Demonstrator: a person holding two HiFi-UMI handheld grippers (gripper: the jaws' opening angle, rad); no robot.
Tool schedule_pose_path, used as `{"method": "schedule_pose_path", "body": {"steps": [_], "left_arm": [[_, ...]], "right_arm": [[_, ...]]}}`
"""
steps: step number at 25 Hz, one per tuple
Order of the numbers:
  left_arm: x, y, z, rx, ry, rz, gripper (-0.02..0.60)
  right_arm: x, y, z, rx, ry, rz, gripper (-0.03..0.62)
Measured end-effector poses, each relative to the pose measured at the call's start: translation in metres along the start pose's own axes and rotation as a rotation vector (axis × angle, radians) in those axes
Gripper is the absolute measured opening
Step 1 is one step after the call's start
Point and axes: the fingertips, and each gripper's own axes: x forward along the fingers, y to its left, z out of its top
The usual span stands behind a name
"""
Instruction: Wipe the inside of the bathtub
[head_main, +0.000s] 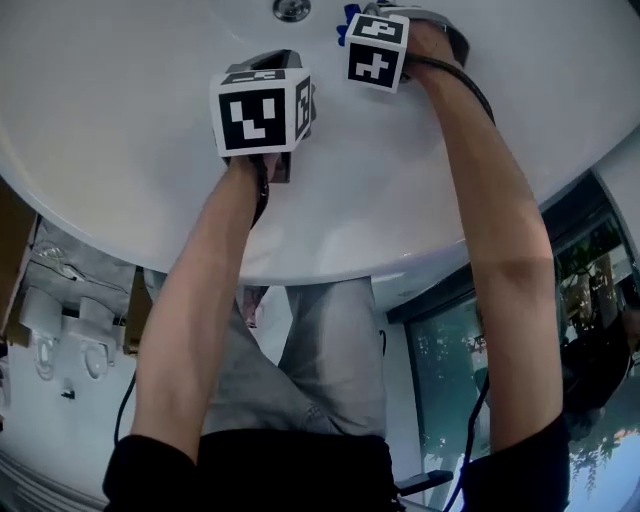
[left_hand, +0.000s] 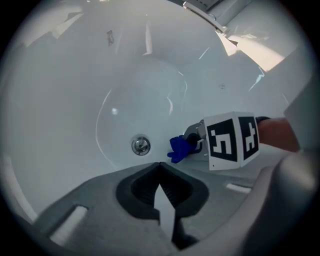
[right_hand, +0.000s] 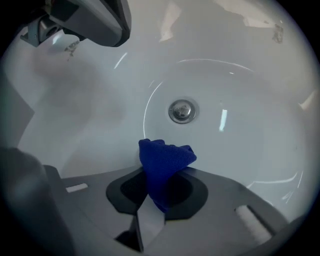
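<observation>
1. Right gripper view: the right gripper (right_hand: 152, 200) is clamping a small dark blue woven cloth (right_hand: 164, 159) between its jaws.
2. The cloth is sticking out inside the glossy white bathtub (right_hand: 240, 165), near its round chrome drain (right_hand: 182, 111).
3. The left gripper (left_hand: 160, 172) is hovering alongside, its jaws together and gripping nothing.

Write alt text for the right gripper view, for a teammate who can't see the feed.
The right gripper has its jaws shut on a bunched blue cloth over the white bathtub floor, with the round metal drain just beyond it. The grey body of the left gripper pokes in at the upper left.
</observation>
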Motion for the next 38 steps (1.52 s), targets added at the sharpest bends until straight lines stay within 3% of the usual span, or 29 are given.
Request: {"method": "schedule_pose_path", "body": {"steps": [8,15,22,26,30,38], "left_arm": [[0.003,-0.003,-0.013,-0.028,0.023,-0.015,0.003],[-0.008,-0.012,-0.004,-0.075,-0.023,-0.058,0.003],[-0.024,-0.023,-0.001,-0.033,-0.004,-0.061,0.003],[-0.044,-0.028,-0.014,0.047,0.03,-0.083,0.003],[-0.063,-0.037,-0.028,0.06,0.05,-0.097,0.003],[-0.112,-0.048,-0.026,0.103,0.009,-0.126,0.003]], "right_arm": [[0.018,0.013,-0.01,-0.086,0.087,0.037,0.071],[0.014,0.038,-0.019,-0.148,0.121,0.109,0.071],[-0.015,0.058,-0.025,-0.155,0.115,0.139,0.071],[-0.037,0.08,-0.012,-0.188,0.102,0.166,0.071],[-0.06,0.108,-0.012,-0.212,0.105,0.2,0.071],[-0.126,0.155,-0.011,-0.182,0.052,0.276,0.071]]}}
